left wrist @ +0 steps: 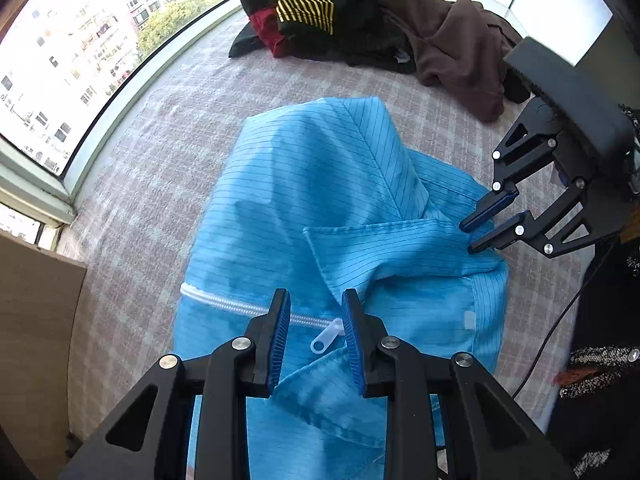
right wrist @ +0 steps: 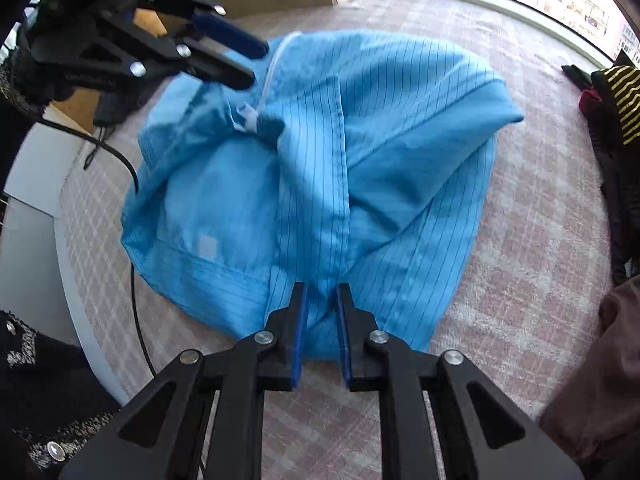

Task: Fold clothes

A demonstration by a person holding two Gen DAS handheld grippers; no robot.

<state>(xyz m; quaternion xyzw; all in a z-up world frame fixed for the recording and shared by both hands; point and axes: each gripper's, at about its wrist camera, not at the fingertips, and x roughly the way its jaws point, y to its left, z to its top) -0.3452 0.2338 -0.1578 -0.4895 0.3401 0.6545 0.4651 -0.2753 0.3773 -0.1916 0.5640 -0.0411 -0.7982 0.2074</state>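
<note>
Jacket: blue, thin dark stripes, lying bunched on the pink checked cover; white zipper running along the front, pale zipper pull near the collar end.
Collar flap: folded over the upper part, edge pointing toward the left gripper.
Left gripper: fingers spread, hovering over the zipper and its pull, gripping nothing.
Right gripper: fingers parted with a narrow gap, a fold of the jacket between the blue pads; whether the pads press the cloth cannot be told.
Same gripper from the left wrist view: tips at the jacket's right edge, beside the collar flap.
Clothes pile: dark, brown, red and yellow-striped pieces, well apart from the jacket, near the window.
Cable: black, beside the jacket's edge.
</note>
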